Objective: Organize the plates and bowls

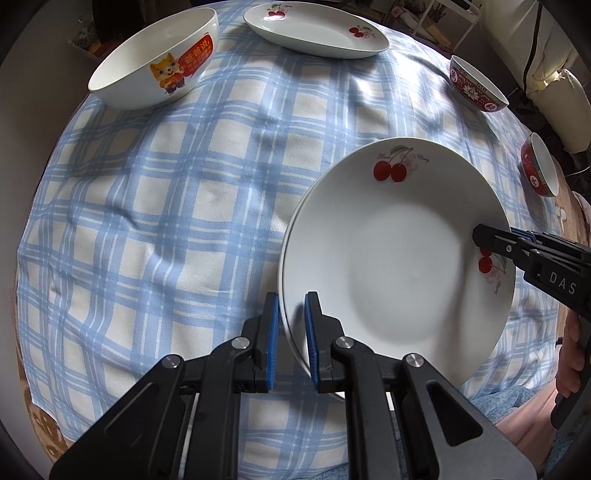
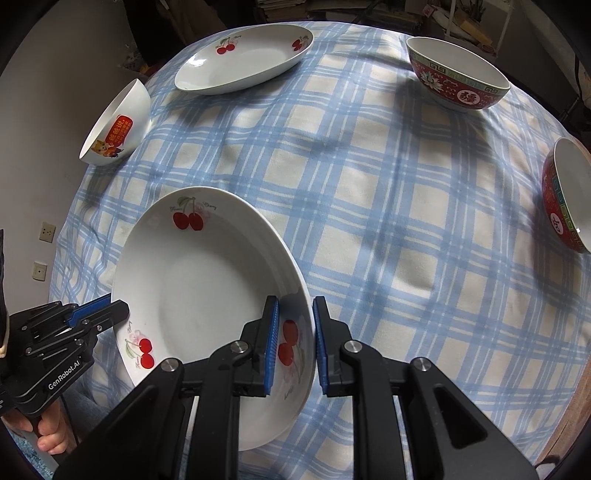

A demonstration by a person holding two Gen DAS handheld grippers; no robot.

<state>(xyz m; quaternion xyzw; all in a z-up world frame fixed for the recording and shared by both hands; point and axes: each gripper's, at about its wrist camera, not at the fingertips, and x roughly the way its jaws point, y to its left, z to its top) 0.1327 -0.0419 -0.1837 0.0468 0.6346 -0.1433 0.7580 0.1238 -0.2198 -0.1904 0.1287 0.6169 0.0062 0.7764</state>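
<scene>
A white deep plate with red cherries (image 1: 399, 258) (image 2: 207, 280) is held by both grippers at opposite sides of its rim, over the blue checked tablecloth (image 1: 177, 221). My left gripper (image 1: 292, 299) is shut on the plate's near-left rim, and shows from the side in the right wrist view (image 2: 118, 308). My right gripper (image 2: 295, 302) is shut on the rim by a cherry print, and its tip shows in the left wrist view (image 1: 480, 236). I cannot tell whether the plate touches the cloth.
A second cherry plate (image 1: 314, 33) (image 2: 240, 59) lies at the far edge. A white bowl with a cartoon cat (image 1: 155, 62) (image 2: 114, 122) stands far left. Two red patterned bowls (image 1: 476, 85) (image 1: 539, 166) stand at the right (image 2: 458, 77) (image 2: 569, 192). A hand (image 2: 44, 432) grips the left handle.
</scene>
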